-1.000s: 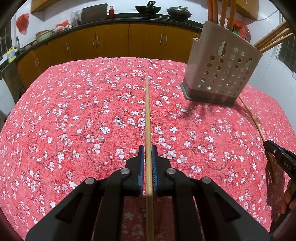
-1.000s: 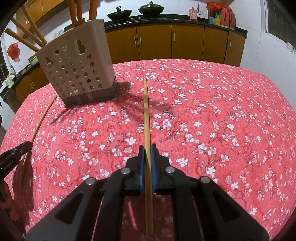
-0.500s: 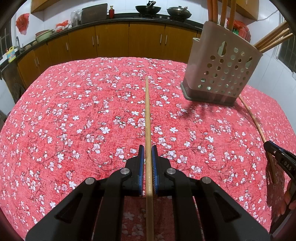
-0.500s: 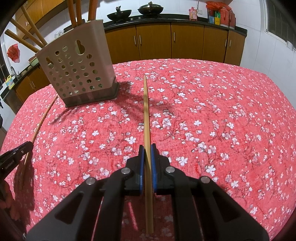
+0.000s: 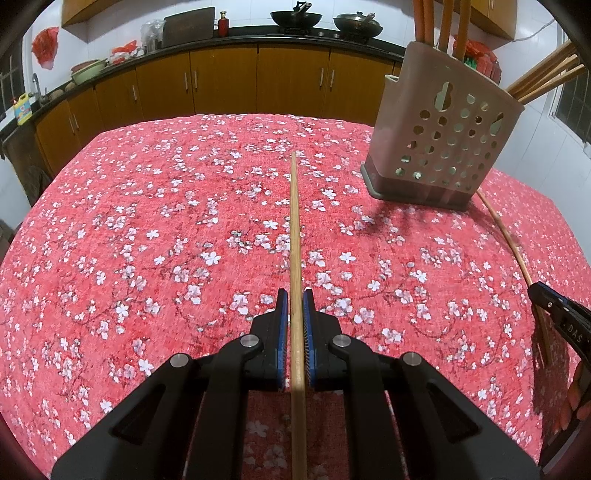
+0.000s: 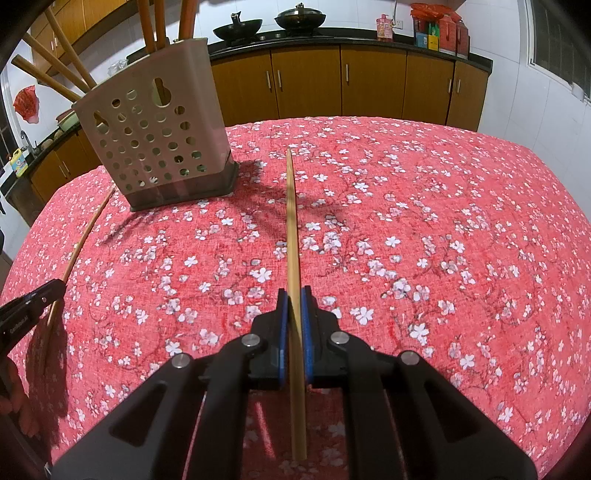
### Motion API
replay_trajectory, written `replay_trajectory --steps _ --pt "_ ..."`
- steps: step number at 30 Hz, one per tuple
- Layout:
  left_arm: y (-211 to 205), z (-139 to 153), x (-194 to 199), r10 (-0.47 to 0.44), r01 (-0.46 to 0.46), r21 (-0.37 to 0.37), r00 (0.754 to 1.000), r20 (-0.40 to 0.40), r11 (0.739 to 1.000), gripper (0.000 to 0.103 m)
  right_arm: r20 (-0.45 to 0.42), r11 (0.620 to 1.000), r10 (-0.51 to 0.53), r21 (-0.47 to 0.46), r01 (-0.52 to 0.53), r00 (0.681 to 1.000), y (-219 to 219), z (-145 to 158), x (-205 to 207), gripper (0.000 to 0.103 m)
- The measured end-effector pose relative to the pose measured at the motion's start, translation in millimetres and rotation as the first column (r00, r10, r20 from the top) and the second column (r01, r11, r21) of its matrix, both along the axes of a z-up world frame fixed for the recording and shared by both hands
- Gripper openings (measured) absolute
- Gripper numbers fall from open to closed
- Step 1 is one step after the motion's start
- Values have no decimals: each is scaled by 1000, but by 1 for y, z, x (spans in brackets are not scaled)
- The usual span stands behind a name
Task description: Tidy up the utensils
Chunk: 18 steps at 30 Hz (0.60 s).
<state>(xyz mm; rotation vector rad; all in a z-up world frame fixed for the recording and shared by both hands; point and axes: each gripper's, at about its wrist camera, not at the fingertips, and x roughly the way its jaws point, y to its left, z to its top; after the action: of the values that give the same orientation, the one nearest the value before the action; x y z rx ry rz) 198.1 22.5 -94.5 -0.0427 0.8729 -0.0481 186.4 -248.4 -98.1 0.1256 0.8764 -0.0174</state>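
Note:
My left gripper (image 5: 294, 295) is shut on a wooden chopstick (image 5: 295, 229) that points forward over the red floral tablecloth. My right gripper (image 6: 294, 293) is shut on another wooden chopstick (image 6: 291, 221), also pointing forward. A beige perforated utensil holder (image 5: 439, 147) stands at the right in the left wrist view and at the left in the right wrist view (image 6: 155, 136); several chopsticks and orange handles stick out of it. Each gripper's tip shows in the other's view, the right one (image 5: 543, 295) and the left one (image 6: 51, 290).
The table with the red flowered cloth (image 5: 147, 240) fills both views. Behind it runs a kitchen counter with brown cabinets (image 5: 221, 81), woks (image 5: 295, 16) and bottles. A window is at the right wall (image 6: 557, 40).

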Motion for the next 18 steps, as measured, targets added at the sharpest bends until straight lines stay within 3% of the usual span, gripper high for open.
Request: replay_trajectory --steps 12,18 --pt "-3 2 -14 3 -2 44 1000 -18 999 8 7 1000 3 31 -3 1000 -4 5 -4 8" --pt "16 29 -23 22 -22 -10 1000 10 1000 8 113 998 2 54 -8 994 -11 44 -20 8"
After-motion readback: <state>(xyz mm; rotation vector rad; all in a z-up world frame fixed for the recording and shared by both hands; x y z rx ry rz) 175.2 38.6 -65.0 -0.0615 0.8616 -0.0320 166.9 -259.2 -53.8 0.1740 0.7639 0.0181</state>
